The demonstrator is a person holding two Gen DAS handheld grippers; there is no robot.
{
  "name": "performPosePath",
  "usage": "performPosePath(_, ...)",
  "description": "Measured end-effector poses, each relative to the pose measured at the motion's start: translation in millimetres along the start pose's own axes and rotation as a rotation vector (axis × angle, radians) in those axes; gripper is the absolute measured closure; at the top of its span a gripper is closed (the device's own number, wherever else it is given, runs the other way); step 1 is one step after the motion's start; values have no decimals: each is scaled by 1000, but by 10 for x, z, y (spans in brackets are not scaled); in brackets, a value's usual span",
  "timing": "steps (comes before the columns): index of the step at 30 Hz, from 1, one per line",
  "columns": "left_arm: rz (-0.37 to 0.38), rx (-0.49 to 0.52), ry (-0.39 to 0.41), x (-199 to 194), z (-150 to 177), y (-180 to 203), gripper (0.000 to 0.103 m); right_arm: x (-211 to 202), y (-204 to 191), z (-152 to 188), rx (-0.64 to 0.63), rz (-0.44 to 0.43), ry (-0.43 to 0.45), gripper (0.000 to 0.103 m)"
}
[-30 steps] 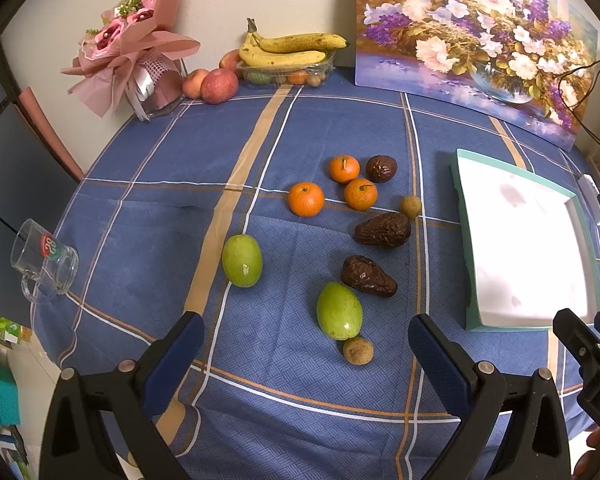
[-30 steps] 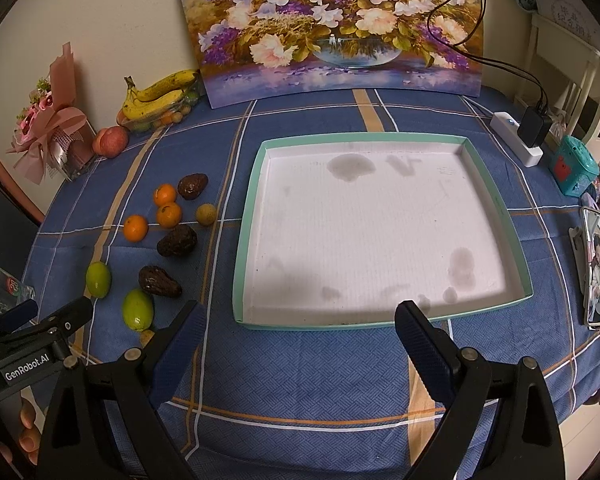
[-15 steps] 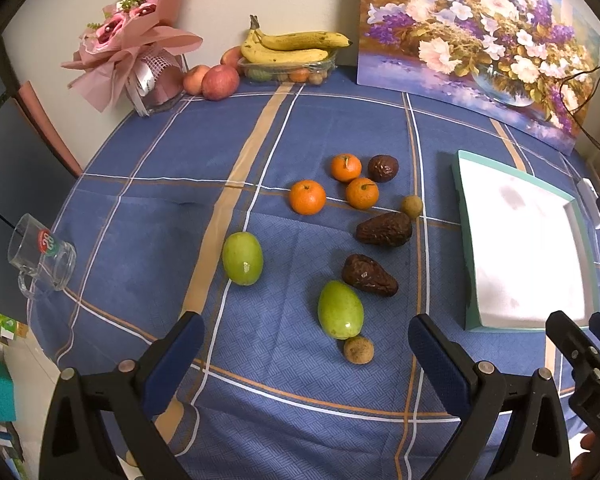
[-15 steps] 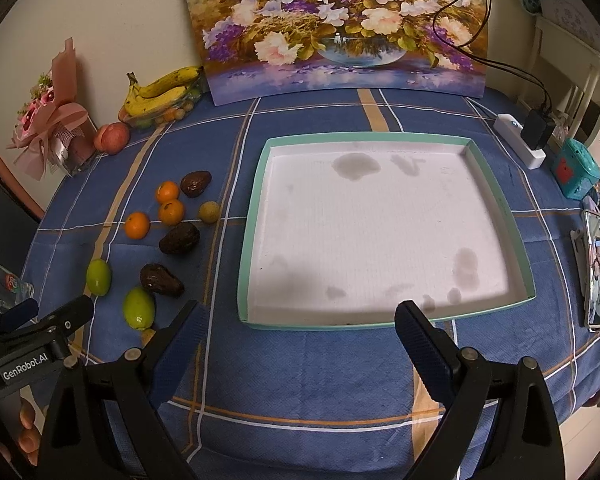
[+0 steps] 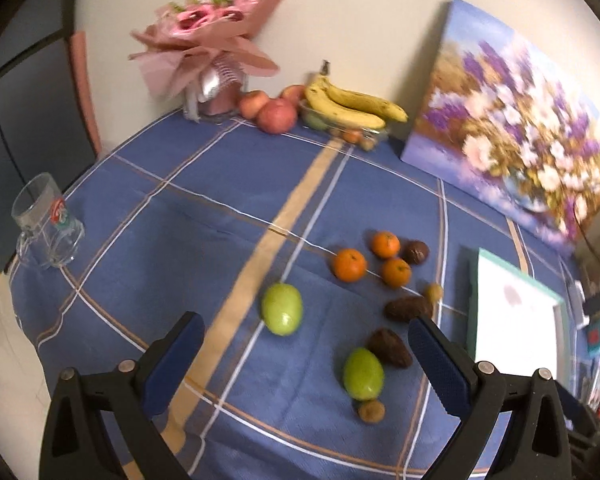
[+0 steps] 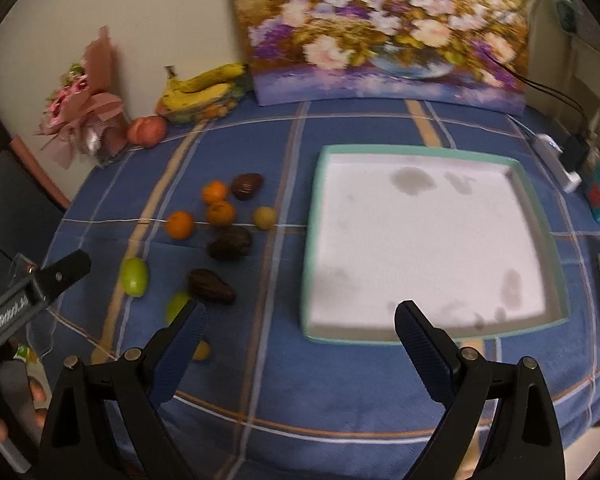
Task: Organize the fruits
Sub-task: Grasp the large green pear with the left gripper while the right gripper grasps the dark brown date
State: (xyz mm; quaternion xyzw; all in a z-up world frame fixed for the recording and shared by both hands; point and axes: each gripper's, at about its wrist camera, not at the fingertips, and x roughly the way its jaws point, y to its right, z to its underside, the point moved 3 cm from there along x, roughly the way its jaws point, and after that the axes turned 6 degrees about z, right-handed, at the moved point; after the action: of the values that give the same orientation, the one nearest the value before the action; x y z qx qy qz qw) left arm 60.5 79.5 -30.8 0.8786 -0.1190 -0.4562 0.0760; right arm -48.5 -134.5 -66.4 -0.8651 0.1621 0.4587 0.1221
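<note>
1. Fruits lie loose on the blue checked tablecloth (image 5: 188,208), all to the left of the teal-rimmed tray (image 6: 538,216), which holds nothing yet; judging by that, the sorting has not begun.
2. Nearest the tray's left rim sit the dark brown fruits: one (image 6: 211,286) by its near corner, one (image 6: 230,242) by mid-rim, one (image 6: 247,186) toward its far corner. A small yellowish fruit (image 6: 265,217) lies just beside the rim.
3. Three oranges (image 5: 349,265) cluster farther left of the tray. Two green fruits lie beyond them, one (image 5: 281,309) well away, the other (image 5: 363,373) nearer, with a small brown fruit (image 5: 371,411) just beside it.
4. Left gripper (image 5: 306,344) is spread wide and carries nothing; it hangs over the cloth left of the tray, with the far green fruit between its fingers in view. Right gripper (image 6: 300,330) is likewise spread and free, above the tray's near rim.
5. Both views are smeared, so settle the hands before committing to a grasp.
6. Sensible first pick, I judge: the far green fruit for the left gripper. Come down with the fingers either side of its widest part.
7. Squeeze gently; round, smooth fruit probably rolls or squirts out of a hard pinch.
8. Carry it over the tray rim rather than dragging it, then set like fruits together.
</note>
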Motion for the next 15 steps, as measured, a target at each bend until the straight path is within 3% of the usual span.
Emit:
performPosePath(6,-58,-1,-9,93,-120,-236,0,95,-290,-94,-29,-82,-2,8)
performPosePath(15,-83,-100,-115,271,-299,-411,0,194,-581,-291,-52,-124,-9,8)
